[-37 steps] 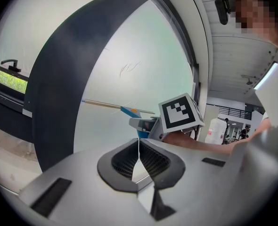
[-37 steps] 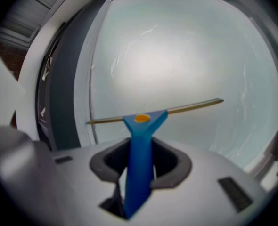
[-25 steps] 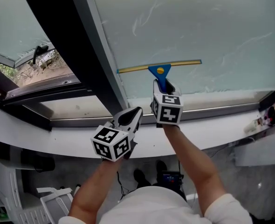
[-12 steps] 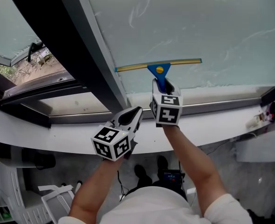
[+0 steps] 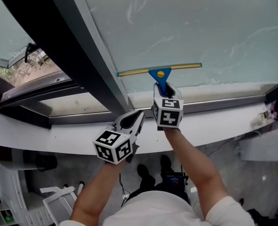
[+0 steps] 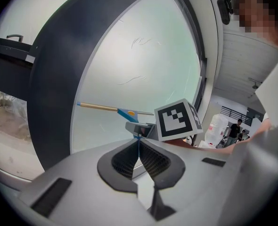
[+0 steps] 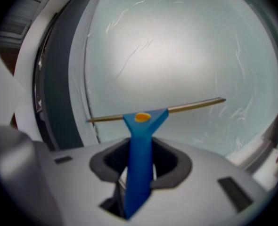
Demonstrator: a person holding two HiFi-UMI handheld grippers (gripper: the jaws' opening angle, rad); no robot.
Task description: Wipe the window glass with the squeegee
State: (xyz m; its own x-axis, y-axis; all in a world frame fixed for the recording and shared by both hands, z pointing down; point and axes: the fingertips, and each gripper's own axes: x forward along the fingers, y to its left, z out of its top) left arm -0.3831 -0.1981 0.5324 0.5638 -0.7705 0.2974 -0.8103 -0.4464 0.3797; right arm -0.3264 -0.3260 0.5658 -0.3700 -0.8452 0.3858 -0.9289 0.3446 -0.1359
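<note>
**Squeegee low on the pane, wiping pass near the bottom edge**

Starting at far left: side sash (image 5: 16,74) tipped open, greenery beyond, no part in the job. Next, the dark frame post (image 5: 70,46), slanting between that sash and the big pane. Just right of its foot, over the white sill (image 5: 59,140), the left gripper (image 5: 137,114): pressed together tip to tip in its own view, nothing between, clear of glass and tool alike. Idle, by the look of it.

Then the squeegee (image 5: 160,72): blue handle, yellow stud at the neck, brass-coloured blade lying level across the window glass (image 5: 200,27). Left end just beside the post, whole blade low on the pane, a little above the lower frame rail (image 5: 224,102). Clamped on that handle from below, the right gripper (image 5: 163,88), pads tight against the blue on both sides in its own view.

Above the blade, thin curling streaks (image 5: 139,6). Below it and off to the right, a rough whitish band (image 5: 233,83) along the bottom edge.

Judged as the wiping step itself, the low position suggesting the tail of a top-to-bottom pass on the left strip of the pane. Called for next, probably: carry the blade evenly down to the rail with the edge flat on the glass, lift off, then reset high and further right with some overlap. Worth watching: any tilt of the blade leaving a line, and the handle or gripper fouling the sill at the very bottom.
</note>
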